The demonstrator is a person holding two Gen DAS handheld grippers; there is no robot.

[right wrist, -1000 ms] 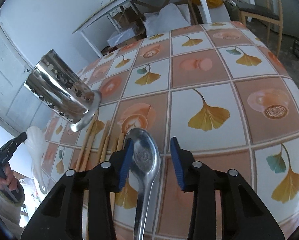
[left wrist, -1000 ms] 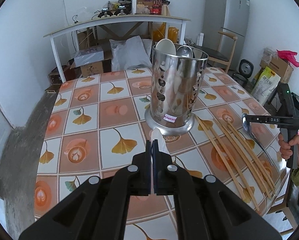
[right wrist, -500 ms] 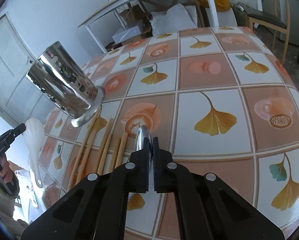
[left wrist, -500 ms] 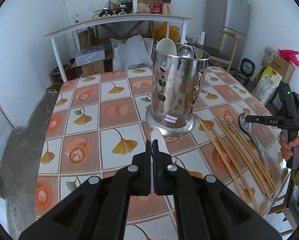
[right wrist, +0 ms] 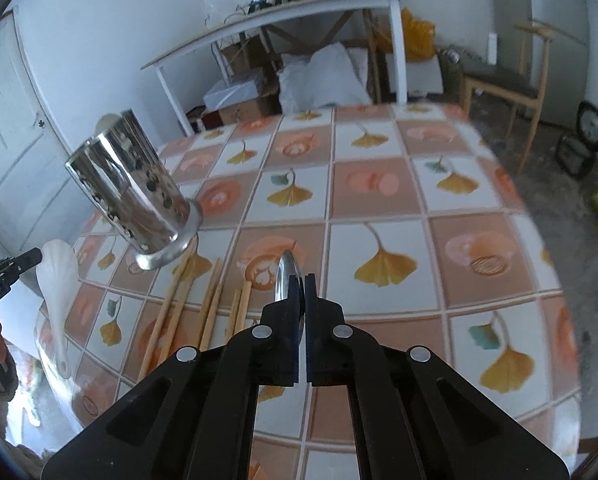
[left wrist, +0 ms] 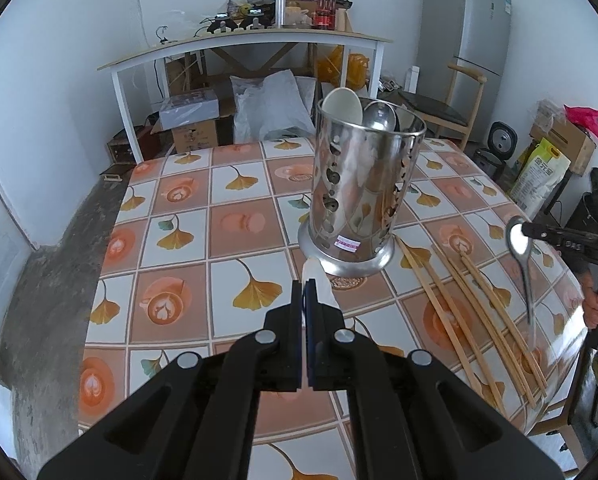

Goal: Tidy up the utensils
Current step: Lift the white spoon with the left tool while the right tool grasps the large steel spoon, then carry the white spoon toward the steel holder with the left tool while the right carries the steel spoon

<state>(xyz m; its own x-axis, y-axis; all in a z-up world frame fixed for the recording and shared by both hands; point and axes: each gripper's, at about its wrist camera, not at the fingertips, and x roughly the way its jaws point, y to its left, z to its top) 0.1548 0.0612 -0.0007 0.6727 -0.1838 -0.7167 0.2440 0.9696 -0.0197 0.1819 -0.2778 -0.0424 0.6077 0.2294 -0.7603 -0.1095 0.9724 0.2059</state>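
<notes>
The right gripper (right wrist: 302, 280) pinches the metal spoon (left wrist: 519, 240); the left gripper (left wrist: 305, 286) pinches the white spoon (right wrist: 57, 280). The steel utensil holder (left wrist: 363, 188) stands just ahead of the left one.

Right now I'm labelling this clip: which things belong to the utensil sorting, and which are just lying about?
Part of the job:
- metal holder
- white spoon in left gripper
- metal spoon in right gripper
- chopsticks

Just lying about:
- fridge
- chair
- cardboard boxes

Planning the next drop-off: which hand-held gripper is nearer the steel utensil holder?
Left. The left hand-held gripper, shut on a white spoon, sits just before the steel utensil holder. The right hand-held gripper, gripping a metal spoon, hangs off to the side beyond the chopsticks.
</notes>
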